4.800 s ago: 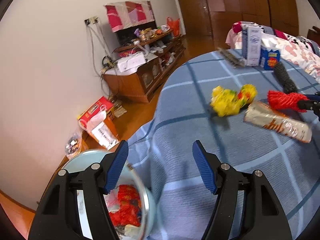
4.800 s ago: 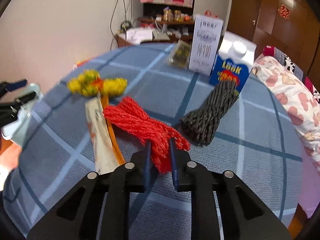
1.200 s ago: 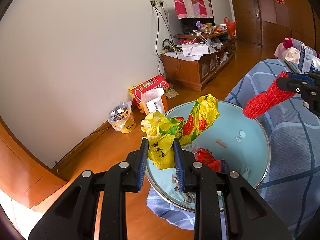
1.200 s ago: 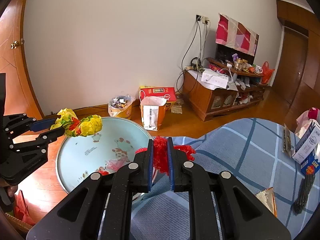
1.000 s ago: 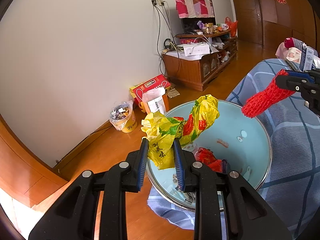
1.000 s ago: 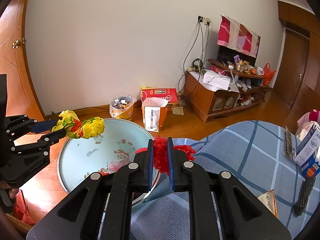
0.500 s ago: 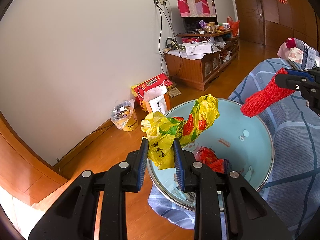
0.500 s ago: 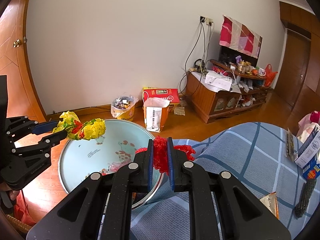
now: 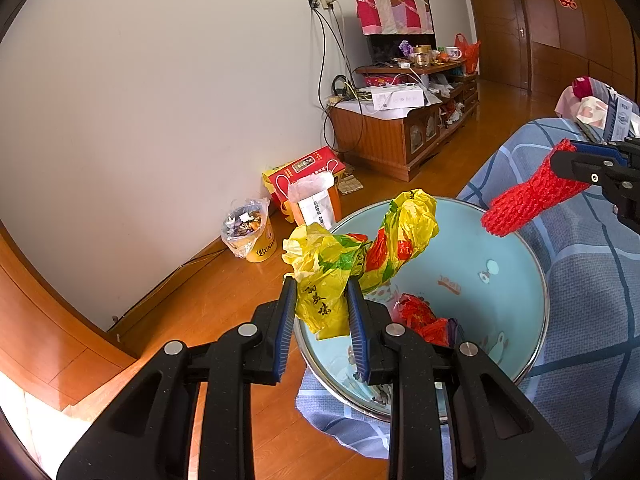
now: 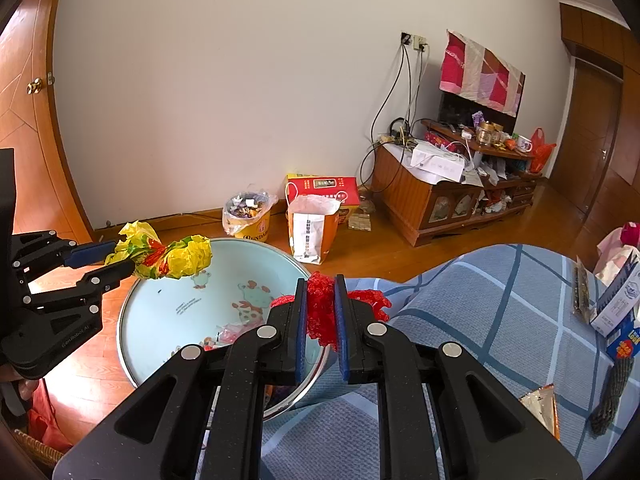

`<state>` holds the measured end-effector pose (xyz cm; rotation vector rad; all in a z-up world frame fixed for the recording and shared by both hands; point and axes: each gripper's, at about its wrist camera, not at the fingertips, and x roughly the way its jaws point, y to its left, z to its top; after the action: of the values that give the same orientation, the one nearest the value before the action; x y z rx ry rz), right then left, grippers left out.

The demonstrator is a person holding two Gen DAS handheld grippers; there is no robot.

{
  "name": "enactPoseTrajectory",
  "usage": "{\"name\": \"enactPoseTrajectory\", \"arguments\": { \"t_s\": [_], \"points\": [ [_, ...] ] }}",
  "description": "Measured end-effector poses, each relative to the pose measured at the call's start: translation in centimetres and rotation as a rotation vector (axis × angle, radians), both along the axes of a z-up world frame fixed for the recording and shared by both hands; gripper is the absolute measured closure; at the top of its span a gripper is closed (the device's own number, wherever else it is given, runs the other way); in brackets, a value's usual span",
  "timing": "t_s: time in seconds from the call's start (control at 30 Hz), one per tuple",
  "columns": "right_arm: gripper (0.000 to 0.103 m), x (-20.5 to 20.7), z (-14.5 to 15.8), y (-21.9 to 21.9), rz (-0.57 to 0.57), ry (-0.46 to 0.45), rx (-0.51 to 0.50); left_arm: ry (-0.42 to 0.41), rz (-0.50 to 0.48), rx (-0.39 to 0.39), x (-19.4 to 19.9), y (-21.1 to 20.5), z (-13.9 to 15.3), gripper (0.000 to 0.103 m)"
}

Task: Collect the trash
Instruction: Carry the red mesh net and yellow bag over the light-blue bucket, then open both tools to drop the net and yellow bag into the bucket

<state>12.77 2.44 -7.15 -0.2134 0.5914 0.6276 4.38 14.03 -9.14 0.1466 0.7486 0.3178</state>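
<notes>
My left gripper (image 9: 322, 304) has its blue ribbed fingers (image 9: 289, 320) clamped on a crumpled yellow bag (image 9: 352, 264), thin glossy plastic printed in red and green, which juts out over the near-left rim of the basin (image 9: 536, 332). My right gripper (image 10: 321, 312) pinches a red net (image 10: 320, 312), a coarse knitted mesh bunched into a thick roll, just above the basin's right rim; in the left view the roll (image 9: 528, 196) sticks out past that rim. The basin is a wide round enamel bowl, pale blue inside with cartoon prints and a shiny metal lip, and it sits at the edge of a blue checked cloth (image 10: 500, 312). Red scraps (image 9: 424, 316) lie on its bottom. On the cloth at far right rest a grey net (image 10: 612, 392) and a foil wrapper (image 10: 540, 404).
</notes>
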Motion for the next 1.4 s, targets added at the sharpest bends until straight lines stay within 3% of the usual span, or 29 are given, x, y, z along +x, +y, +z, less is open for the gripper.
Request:
{"name": "enactPoseTrajectory", "arguments": {
  "t_s": [0.57,0.73,0.77,0.8,0.87,0.97,1.4],
  "points": [
    [0.090,-0.2,-0.2,0.4,0.008,0.005,-0.003,-0.001,0.008,-0.002,-0.1,0.1,-0.1,0.077],
    [0.089,-0.1,-0.4,0.7,0.022,0.018,-0.004,0.005,0.011,-0.009,-0.1,0.1,-0.2,0.072],
    [0.084,-0.2,-0.5,0.8,0.025,0.018,-0.004,0.007,0.011,-0.010,-0.1,0.0,-0.2,0.072],
    [0.073,-0.1,-0.6,0.9,0.025,0.019,-0.003,0.008,0.013,-0.011,-0.1,0.0,-0.2,0.065],
    [0.068,0.0,-0.8,0.8,0.028,0.031,0.002,0.006,0.008,-0.017,-0.1,-0.1,-0.2,0.055],
    [0.063,0.0,-1.2,0.9,0.023,0.034,0.001,0.005,0.006,-0.013,-0.2,-0.2,-0.2,0.049],
    [0.056,-0.2,-1.4,0.6,0.017,0.034,0.004,0.008,0.018,-0.007,-0.1,0.0,-0.2,0.043]
  ]
}}
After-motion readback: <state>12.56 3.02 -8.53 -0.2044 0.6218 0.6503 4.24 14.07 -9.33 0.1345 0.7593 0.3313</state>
